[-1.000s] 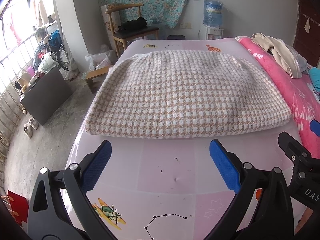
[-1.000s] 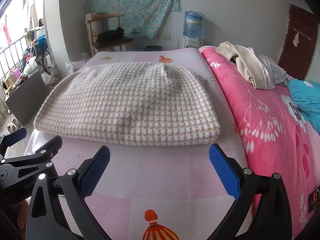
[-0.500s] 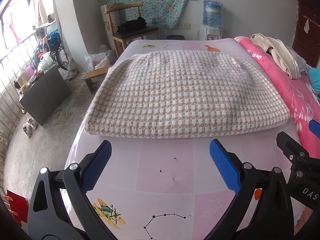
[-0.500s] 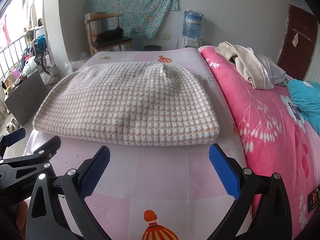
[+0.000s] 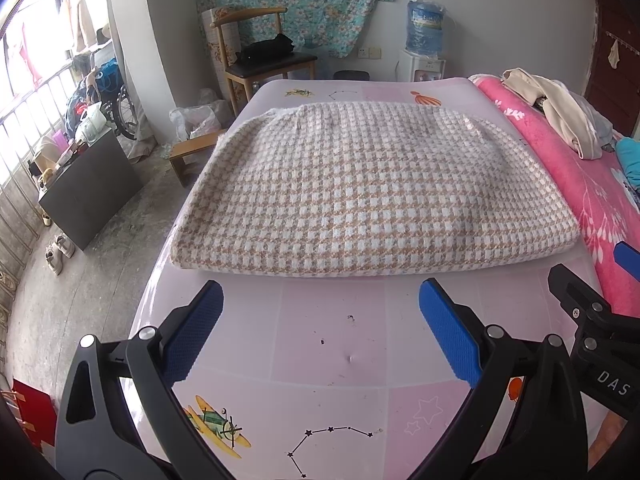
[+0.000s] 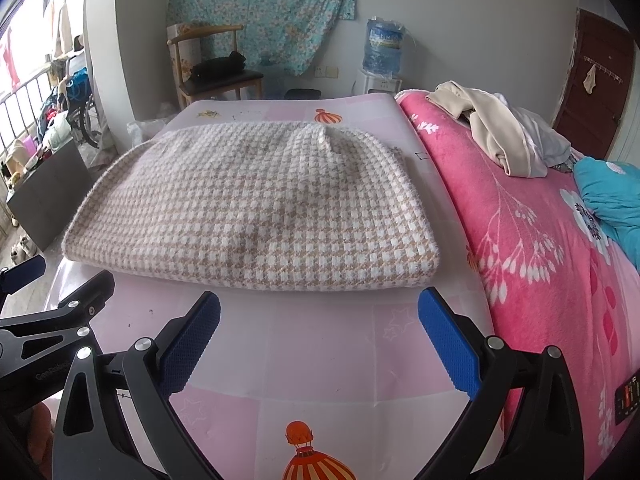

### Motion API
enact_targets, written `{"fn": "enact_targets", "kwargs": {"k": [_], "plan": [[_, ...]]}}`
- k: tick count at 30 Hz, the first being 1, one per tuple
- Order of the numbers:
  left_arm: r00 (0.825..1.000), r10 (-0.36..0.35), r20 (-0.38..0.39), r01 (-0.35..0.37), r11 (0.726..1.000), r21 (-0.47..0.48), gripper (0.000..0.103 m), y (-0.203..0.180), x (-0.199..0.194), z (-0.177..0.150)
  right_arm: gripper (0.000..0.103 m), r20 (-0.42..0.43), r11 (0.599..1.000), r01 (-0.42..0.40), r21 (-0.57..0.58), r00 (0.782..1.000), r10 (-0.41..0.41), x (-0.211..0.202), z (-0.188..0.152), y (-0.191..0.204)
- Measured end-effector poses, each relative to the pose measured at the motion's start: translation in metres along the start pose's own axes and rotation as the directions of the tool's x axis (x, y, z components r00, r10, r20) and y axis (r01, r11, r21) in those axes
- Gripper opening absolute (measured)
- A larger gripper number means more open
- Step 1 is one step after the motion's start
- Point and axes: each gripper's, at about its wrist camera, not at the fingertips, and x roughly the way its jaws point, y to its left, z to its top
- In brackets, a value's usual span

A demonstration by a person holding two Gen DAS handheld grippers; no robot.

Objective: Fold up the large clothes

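A folded beige-and-white houndstooth garment [image 5: 372, 196] lies flat on the pink printed sheet [image 5: 328, 344]; it also shows in the right wrist view [image 6: 256, 208]. My left gripper [image 5: 320, 320] is open and empty, a short way in front of the garment's near edge. My right gripper [image 6: 320, 320] is open and empty, in front of the garment's near right part. Each gripper shows at the edge of the other's view.
A pink floral blanket [image 6: 532, 232] covers the bed's right side, with a heap of cream clothes [image 6: 492, 132] and a teal item [image 6: 608, 192] on it. A wooden chair [image 5: 260, 64], water dispenser [image 5: 424, 40] and a small stool [image 5: 192, 152] stand beyond. The bed's left edge drops to the floor.
Both grippers have eased back slightly from the garment. They stay open and empty; the garment has not moved.
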Motion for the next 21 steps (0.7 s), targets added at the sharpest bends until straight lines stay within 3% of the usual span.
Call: {"fn": "enact_targets", "kwargs": {"k": [21], "plan": [[1.000,0.000,0.002,0.000,1.000,0.001,0.095,-0.0001,-0.0004,0.0002,0.097,0.001,1.000,0.001,-0.002,1.000,-0.001,-0.0003,0.0011,0.0005]]}}
